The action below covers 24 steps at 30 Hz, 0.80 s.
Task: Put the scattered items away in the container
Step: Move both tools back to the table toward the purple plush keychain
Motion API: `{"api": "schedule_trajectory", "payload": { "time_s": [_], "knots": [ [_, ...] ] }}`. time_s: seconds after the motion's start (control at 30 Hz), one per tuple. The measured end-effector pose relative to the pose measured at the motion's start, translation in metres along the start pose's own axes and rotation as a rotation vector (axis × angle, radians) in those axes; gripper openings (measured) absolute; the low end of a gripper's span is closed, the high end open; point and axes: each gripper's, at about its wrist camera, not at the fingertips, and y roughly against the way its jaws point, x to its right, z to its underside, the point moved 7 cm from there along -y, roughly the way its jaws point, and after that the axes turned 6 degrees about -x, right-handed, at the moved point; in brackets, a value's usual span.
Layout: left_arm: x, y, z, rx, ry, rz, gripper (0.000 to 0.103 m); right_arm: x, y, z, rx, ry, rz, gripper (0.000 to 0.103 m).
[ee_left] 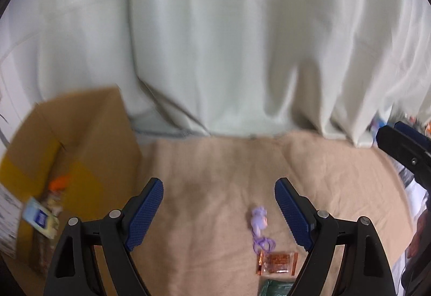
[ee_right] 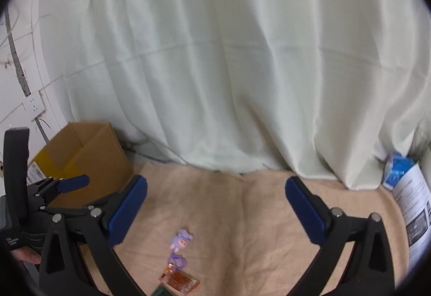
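A purple pig keychain (ee_left: 259, 220) with a looped cord lies on the beige cloth (ee_left: 215, 166), and an orange snack packet (ee_left: 278, 263) lies just below it beside a dark green packet (ee_left: 277, 288) at the frame's bottom. My left gripper (ee_left: 218, 209) hovers open and empty, the keychain just inside its right finger. The open cardboard box (ee_left: 80, 139) stands at the left with a tissue pack (ee_left: 39, 217) and an orange-capped item (ee_left: 58, 185) inside. My right gripper (ee_right: 215, 209) is open and empty above the keychain (ee_right: 181, 239) and the orange packet (ee_right: 179, 281).
A white curtain (ee_right: 215, 66) hangs behind the cloth. The box (ee_right: 86, 158) sits at the back left by a wall socket (ee_right: 33, 104). A blue carton (ee_right: 397, 169) and printed papers (ee_right: 412, 204) lie at the right edge. The right gripper's fingers (ee_left: 404, 145) show at the left view's right.
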Motion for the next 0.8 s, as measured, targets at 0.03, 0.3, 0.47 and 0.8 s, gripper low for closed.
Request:
{"api": "schedule_trajectory", "payload": {
  "time_s": [0.03, 0.3, 0.47, 0.8],
  "knots": [
    [0.004, -0.011, 0.006, -0.02, -0.005, 0.0, 0.086, 0.005, -0.007, 0.01, -0.018, -0.01, -0.001, 0.103],
    [0.023, -0.07, 0.043, -0.11, -0.021, -0.001, 0.086, 0.022, -0.037, 0.061, -0.112, 0.01, 0.005, 0.103],
    [0.029, -0.098, 0.057, -0.14, -0.046, -0.018, 0.086, 0.033, -0.044, 0.08, -0.136, -0.009, -0.007, 0.103],
    [0.047, -0.115, 0.056, -0.128, -0.101, 0.028, 0.085, 0.032, -0.055, 0.098, -0.182, 0.0, -0.038, 0.103]
  ]
}}
